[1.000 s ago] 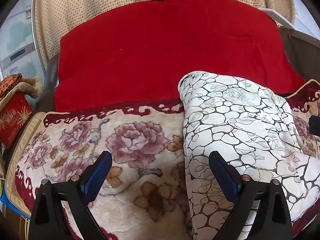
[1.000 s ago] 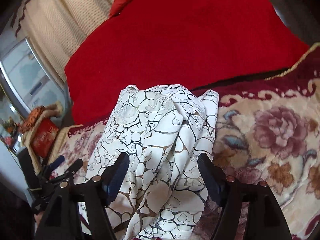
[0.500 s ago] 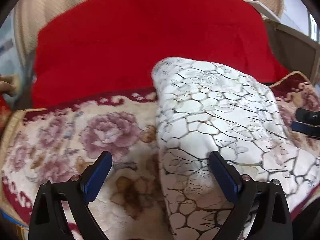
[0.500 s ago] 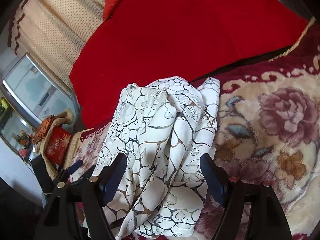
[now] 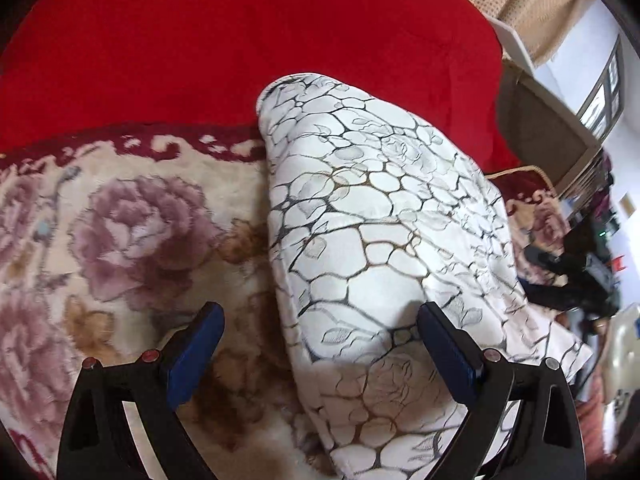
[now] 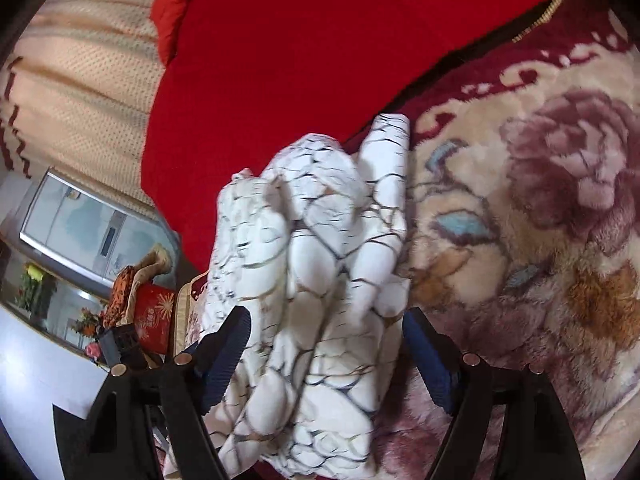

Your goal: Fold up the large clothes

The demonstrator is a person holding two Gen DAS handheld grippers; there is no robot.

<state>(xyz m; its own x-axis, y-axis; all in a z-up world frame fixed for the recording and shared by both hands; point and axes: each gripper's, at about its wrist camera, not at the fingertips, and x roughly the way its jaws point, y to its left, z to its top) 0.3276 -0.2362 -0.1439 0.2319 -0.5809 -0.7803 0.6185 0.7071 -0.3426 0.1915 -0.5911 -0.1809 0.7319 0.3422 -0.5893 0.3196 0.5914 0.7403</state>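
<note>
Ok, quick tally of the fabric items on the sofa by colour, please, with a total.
White with dark crackle print: 1, the garment, bunched up on the floral blanket
Plain red: 1, the red cover over the sofa back
Cream with maroon floral pattern: 1, the floral blanket on the seat
Total: 3

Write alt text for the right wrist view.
A bunched white garment with a dark crackle print lies on a floral plush blanket, between the wide-open fingers of the right gripper, whose jaws have just been opening. A red cover lies behind.
</note>
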